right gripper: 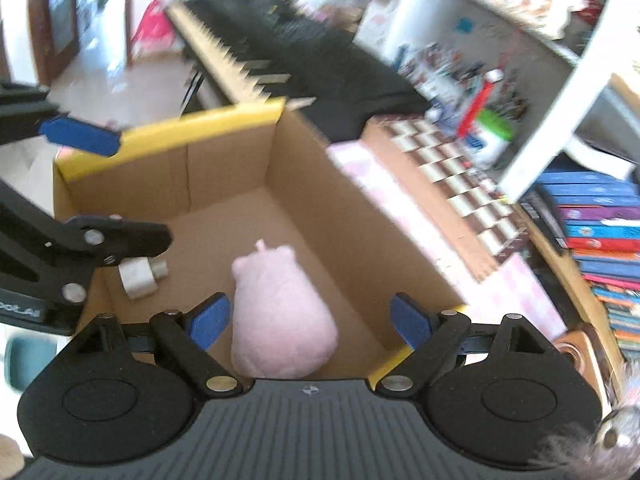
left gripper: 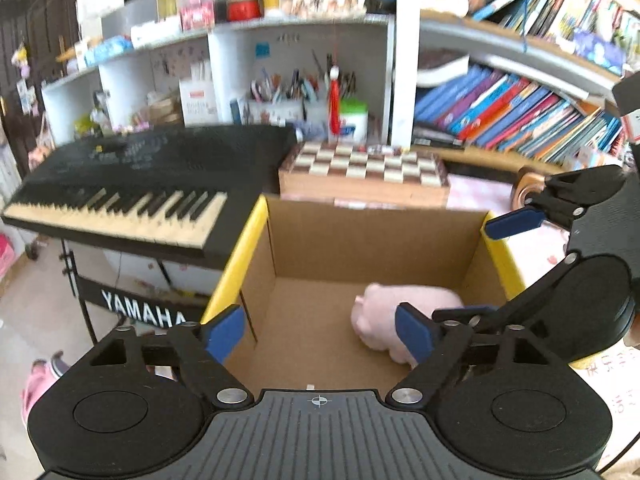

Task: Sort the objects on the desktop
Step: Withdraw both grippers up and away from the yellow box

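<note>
Inside the cardboard box [left gripper: 304, 248], on its brown floor, a pink plush toy [left gripper: 400, 312] is lying loose, with no pad touching it. Going left to right in the left wrist view, a black keyboard [left gripper: 132, 184] is standing on its stand just beside the box's yellow-edged left wall, a wooden chessboard [left gripper: 364, 168] is sitting behind the box, and rows of books [left gripper: 512, 116] are leaning on the shelves at the far right. The left gripper [left gripper: 320, 332] is hovering over the box with its jaws spread wide and nothing between them; the plush toy is showing just behind its right blue pad. The right gripper [left gripper: 464, 268] is reaching in from the right edge, over the box's right wall. In the right wrist view, a small white roll-like item [right gripper: 140, 276] is lying near the box's left wall, and the right gripper's jaws are also standing wide apart, with the toy lying below them on the box floor, untouched.
</note>
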`<action>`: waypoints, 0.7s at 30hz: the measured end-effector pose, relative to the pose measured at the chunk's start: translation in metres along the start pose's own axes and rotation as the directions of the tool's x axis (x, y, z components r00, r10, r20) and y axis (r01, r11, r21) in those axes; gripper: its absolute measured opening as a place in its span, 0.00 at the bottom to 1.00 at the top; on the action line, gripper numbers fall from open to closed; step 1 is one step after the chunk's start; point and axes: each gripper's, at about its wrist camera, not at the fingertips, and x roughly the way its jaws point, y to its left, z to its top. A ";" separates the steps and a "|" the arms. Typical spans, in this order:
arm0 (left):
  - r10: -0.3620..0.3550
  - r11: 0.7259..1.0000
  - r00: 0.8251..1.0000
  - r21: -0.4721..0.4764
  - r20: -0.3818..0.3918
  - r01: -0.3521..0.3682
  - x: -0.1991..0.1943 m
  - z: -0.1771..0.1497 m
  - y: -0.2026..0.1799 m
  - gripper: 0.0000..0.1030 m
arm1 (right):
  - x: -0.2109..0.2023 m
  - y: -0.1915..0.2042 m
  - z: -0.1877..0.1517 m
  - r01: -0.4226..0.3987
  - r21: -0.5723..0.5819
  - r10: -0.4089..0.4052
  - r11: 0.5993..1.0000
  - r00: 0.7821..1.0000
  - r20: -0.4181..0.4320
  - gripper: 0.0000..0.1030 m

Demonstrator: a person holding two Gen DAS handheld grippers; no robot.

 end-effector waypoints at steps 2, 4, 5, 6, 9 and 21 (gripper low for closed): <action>0.003 1.000 0.999 0.008 0.035 -0.004 -0.012 0.002 -0.001 0.89 | -0.015 -0.003 -0.003 0.030 0.042 -0.031 0.999 0.999 0.045 0.85; 0.004 1.000 0.998 0.012 0.065 -0.004 -0.023 0.001 -0.001 0.91 | -0.030 -0.006 -0.007 0.061 0.094 -0.069 0.994 0.994 0.081 0.84; 0.002 1.000 0.997 0.013 0.081 -0.003 -0.029 0.001 -0.001 0.91 | -0.038 -0.007 -0.009 0.075 0.125 -0.087 0.989 0.991 0.099 0.84; 0.001 1.000 0.996 0.014 0.093 -0.003 -0.035 0.000 -0.002 0.92 | -0.046 -0.008 -0.012 0.087 0.157 -0.106 0.984 0.988 0.116 0.84; -0.003 1.000 0.992 0.005 0.128 0.002 -0.051 -0.004 -0.001 0.93 | -0.068 -0.007 -0.021 0.120 0.237 -0.160 0.964 0.974 0.157 0.84; -0.013 0.998 0.979 -0.052 0.205 0.024 -0.106 -0.029 0.010 0.96 | -0.153 0.027 -0.062 0.228 0.481 -0.381 0.846 0.890 0.249 0.84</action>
